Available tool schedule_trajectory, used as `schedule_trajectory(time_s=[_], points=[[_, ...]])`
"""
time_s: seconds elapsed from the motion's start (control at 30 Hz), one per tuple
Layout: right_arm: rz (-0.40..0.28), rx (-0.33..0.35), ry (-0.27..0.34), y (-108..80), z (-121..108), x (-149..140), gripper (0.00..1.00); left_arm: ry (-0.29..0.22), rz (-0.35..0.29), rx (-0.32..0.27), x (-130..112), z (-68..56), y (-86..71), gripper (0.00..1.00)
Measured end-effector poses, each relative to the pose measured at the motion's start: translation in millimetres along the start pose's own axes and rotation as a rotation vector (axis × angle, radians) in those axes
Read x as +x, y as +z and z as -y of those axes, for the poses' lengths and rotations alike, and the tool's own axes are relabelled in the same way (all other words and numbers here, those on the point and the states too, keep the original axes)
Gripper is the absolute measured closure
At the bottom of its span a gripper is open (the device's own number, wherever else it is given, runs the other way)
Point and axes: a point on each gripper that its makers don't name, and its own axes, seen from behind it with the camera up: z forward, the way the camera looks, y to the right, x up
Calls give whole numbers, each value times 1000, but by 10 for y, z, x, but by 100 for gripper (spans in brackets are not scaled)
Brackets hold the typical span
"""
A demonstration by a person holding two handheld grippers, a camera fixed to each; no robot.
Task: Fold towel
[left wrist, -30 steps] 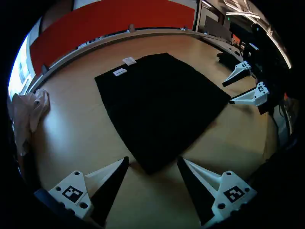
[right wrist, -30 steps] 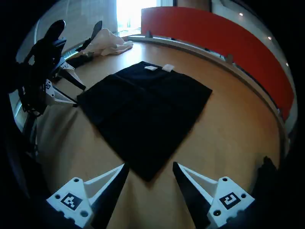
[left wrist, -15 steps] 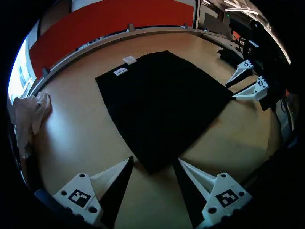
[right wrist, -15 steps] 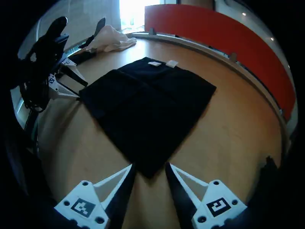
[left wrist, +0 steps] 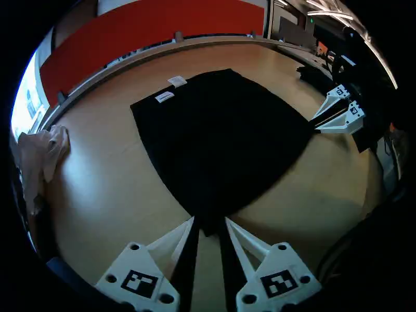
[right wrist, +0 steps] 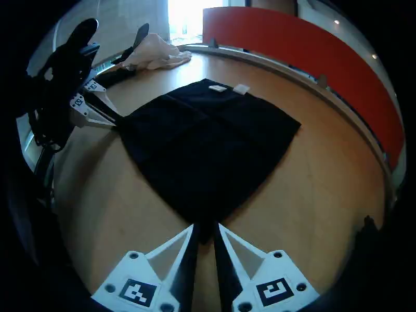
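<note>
Both grippers have closed in since the earlier frames. The left gripper (left wrist: 208, 230) and right gripper (right wrist: 206, 232) each pinch one corner of the black rectangular cloth towel (left wrist: 223, 135), which lies flat on the light wooden table (left wrist: 104, 177). Small white tags (left wrist: 177, 81) sit at its far edge. A crumpled pale cloth (left wrist: 41, 151) lies well apart at the table edge, and a red partition panel (left wrist: 156, 26) stands behind.

towel (left wrist: 223, 135) black | table (left wrist: 104, 177) light wood | panel (left wrist: 156, 26) red | cloth (left wrist: 44, 151) cream | left tongs (left wrist: 208, 222) white, black-white markers
</note>
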Motion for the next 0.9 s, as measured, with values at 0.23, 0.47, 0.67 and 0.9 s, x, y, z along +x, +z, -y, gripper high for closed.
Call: schedule_trajectory(time_s=[0.23, 0.47, 0.67, 0.9], points=[[-24, -7, 12, -44, 5, 87, 86, -27, 14, 7, 8, 0, -4, 88], [-45, -12, 29, -105, -4, 151, 87, -68, 11, -12, 45, -38, -44, 90], [-71, -10, 45, -173, -15, 227, 90, -75, -1, -7, 82, -46, -103, 90], [-98, -21, 21, -290, -30, 381, 90, -85, -16, 5, 177, -51, -226, 90]])
